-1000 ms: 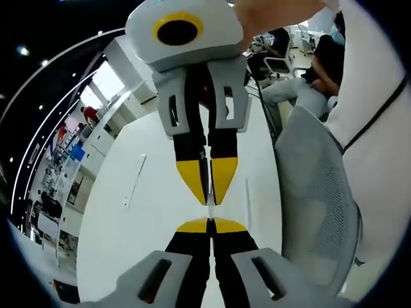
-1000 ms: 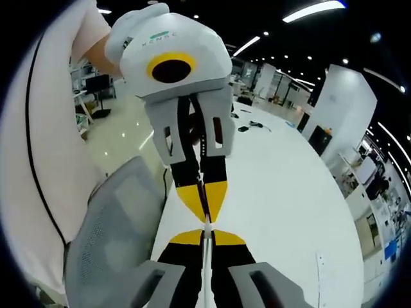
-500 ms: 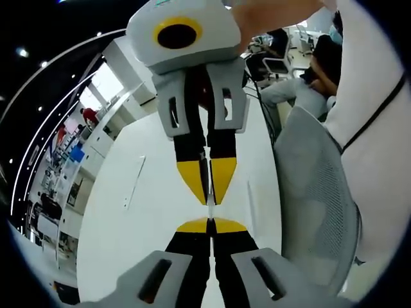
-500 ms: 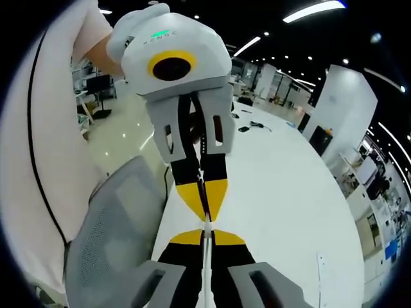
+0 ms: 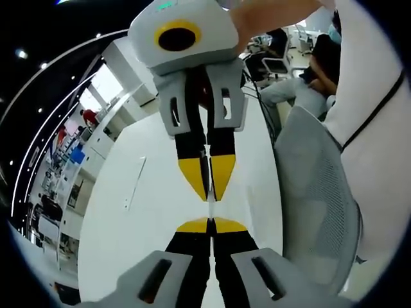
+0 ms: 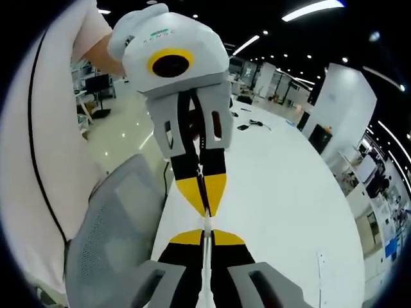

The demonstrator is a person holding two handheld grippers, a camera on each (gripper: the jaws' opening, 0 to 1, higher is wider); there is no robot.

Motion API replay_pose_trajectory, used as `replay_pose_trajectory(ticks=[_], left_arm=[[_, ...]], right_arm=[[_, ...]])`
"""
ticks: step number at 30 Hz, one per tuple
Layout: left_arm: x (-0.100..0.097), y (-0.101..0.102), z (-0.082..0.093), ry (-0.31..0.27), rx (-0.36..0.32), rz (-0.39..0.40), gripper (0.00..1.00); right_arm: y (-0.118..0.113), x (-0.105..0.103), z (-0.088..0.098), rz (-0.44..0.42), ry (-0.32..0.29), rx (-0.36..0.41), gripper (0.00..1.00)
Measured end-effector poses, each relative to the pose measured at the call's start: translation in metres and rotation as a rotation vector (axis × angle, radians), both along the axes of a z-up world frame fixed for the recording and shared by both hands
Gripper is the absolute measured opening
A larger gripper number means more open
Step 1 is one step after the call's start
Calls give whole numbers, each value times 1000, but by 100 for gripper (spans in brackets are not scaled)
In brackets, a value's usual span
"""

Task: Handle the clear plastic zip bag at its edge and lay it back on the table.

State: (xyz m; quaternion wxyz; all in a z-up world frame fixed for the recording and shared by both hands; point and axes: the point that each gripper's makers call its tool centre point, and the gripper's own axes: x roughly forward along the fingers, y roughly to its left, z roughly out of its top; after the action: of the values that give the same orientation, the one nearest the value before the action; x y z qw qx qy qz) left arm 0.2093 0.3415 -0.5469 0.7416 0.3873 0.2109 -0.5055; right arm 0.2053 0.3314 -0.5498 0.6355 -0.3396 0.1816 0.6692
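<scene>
- Two grippers are held tip to tip above the white counter (image 5: 128, 212), facing each other nose to nose.
- In the left gripper view, the left gripper (image 5: 208, 221) is seen with its yellow-tipped jaws clenched together, and the right gripper (image 5: 207, 186) comes down from the top, also pinched closed.
- In the right gripper view it's mirrored: the right gripper (image 6: 207, 233) rises from the bottom, jaws pressed together, and the left gripper (image 6: 204, 199) hangs in from above.
- The zip bag (image 6: 204, 224) is barely made out, just a thin clear edge running between the two sets of tips, so it looks like both grippers are clamped on opposite parts of its edge. Being see-through and edge-on, the rest of it can't really be seen.
- The bag is judged to be held up in the air over the counter's near edge, not lying down yet.
- A grey mesh chair (image 5: 318, 199) sits just beside the counter edge, with a person in white next to it.
- Step in hand: the edge-handling part, probably. Next move would call for the bag to be lowered flat onto the counter and the jaws let go, ideally without the film sticking to the pads.
</scene>
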Motion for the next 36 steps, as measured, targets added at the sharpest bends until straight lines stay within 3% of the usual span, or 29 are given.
replay_pose_trajectory(ticks=[36], left_arm=[[0,9,0,-6,-14,14,0]], right_arm=[[-44,6,-4,-73,18,-22,0]])
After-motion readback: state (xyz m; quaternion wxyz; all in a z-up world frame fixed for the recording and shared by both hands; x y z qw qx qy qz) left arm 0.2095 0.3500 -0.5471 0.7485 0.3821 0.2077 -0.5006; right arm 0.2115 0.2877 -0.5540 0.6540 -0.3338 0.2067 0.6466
